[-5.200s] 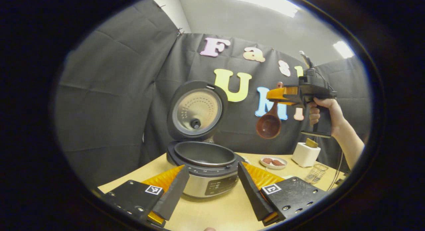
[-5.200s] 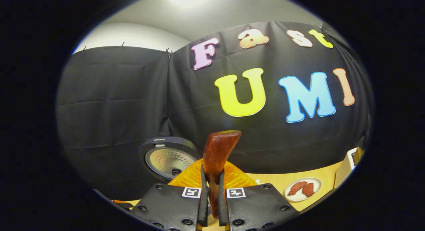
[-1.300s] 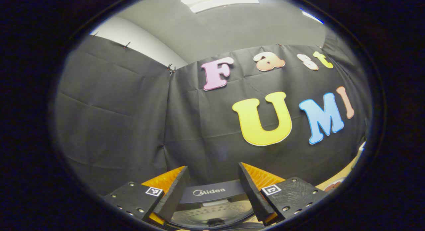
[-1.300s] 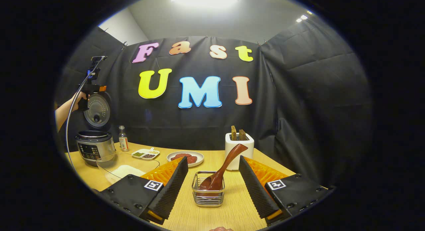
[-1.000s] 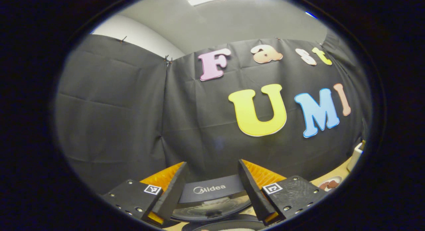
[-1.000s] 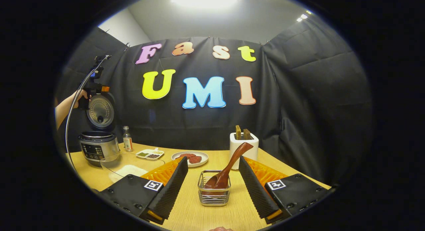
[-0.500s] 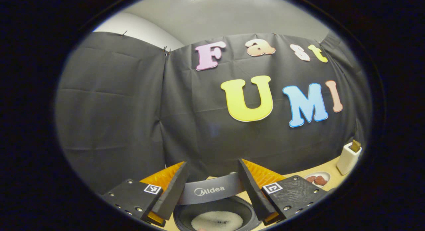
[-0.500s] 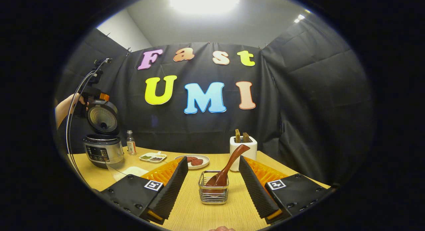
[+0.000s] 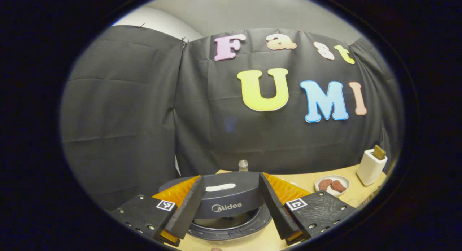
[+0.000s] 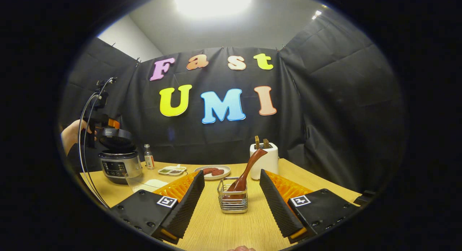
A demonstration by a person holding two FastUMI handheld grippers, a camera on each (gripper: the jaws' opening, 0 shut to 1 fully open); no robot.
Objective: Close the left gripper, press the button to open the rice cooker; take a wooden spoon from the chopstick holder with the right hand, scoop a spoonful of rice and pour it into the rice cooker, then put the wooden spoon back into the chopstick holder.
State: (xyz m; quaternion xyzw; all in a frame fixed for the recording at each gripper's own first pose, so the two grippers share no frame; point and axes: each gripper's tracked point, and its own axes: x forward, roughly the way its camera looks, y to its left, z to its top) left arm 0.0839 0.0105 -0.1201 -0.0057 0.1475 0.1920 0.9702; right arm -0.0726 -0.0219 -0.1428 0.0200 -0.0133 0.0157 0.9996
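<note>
The left tool [image 9: 228,204] sits with its fingers spread either side of the rice cooker [image 9: 231,207] lid, which is tilted low over the pot, a narrow gap showing beneath; whether the fingers press on it cannot be told. Across the surface [image 10: 216,229], the right tool [image 10: 231,204] is released, holding nothing, and just ahead of it the wooden spoon [image 10: 247,173] leans, bowl down, in the wire chopstick holder [image 10: 232,202].

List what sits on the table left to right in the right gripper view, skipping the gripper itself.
rice cooker → small bottle → divided condiment dish → plate of meat → chopstick holder with the wooden spoon → white toaster
</note>
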